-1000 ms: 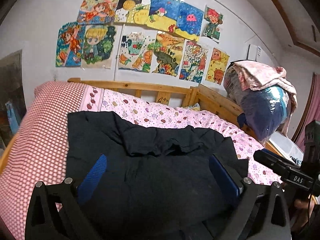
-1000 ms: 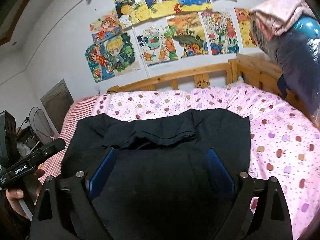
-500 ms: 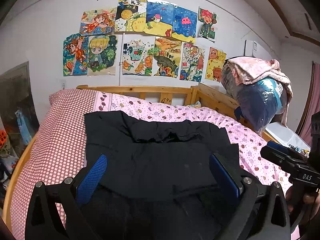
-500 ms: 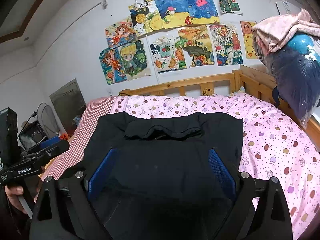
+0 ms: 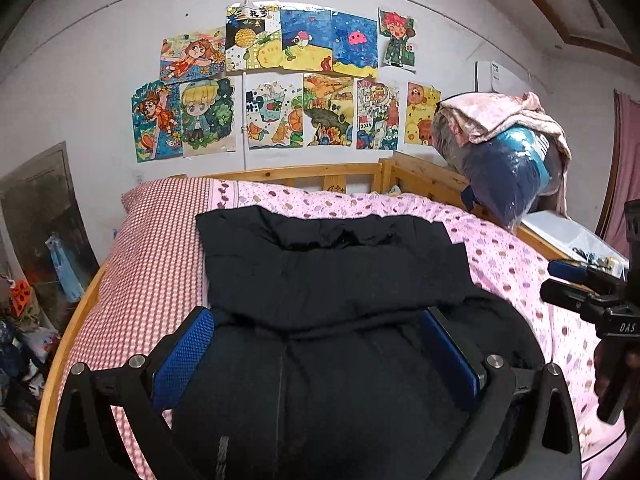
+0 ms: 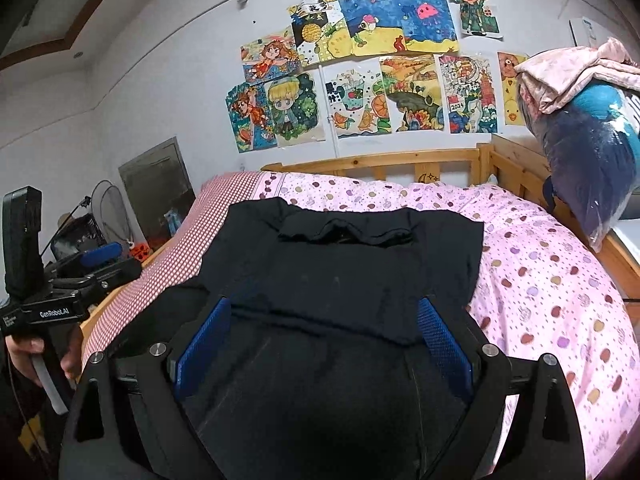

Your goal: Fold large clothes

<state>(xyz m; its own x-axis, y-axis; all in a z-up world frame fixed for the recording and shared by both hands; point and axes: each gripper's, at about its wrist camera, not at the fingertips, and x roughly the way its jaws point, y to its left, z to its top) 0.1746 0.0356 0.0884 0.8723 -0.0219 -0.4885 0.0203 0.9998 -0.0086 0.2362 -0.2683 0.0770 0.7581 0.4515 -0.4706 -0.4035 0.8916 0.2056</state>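
Note:
A large black garment (image 5: 332, 272) lies spread on the pink dotted quilt (image 5: 500, 256), its far part folded over with a crumpled collar edge toward the headboard. My left gripper (image 5: 316, 354) hovers over the garment's near part, its blue pads (image 5: 184, 356) wide apart, nothing pinched. In the right wrist view the same garment (image 6: 344, 264) lies under my right gripper (image 6: 324, 344), also open, its pads (image 6: 444, 344) clear of the cloth. Each gripper shows at the edge of the other's view: the right gripper (image 5: 592, 300) and the left gripper (image 6: 60, 280), held by a hand.
A red checked sheet (image 5: 156, 248) covers the bed's left side inside a wooden frame (image 5: 308, 170). A plastic-wrapped blue bundle (image 5: 504, 172) with pink cloth on top sits on the right rail. Clutter (image 5: 24, 308) and a fan (image 6: 108, 208) stand on the floor at left.
Both grippers have drawn back from the garment toward the bed's near end and rolled level; the garment now sits farther away, and more of the bed shows. Both stay open.

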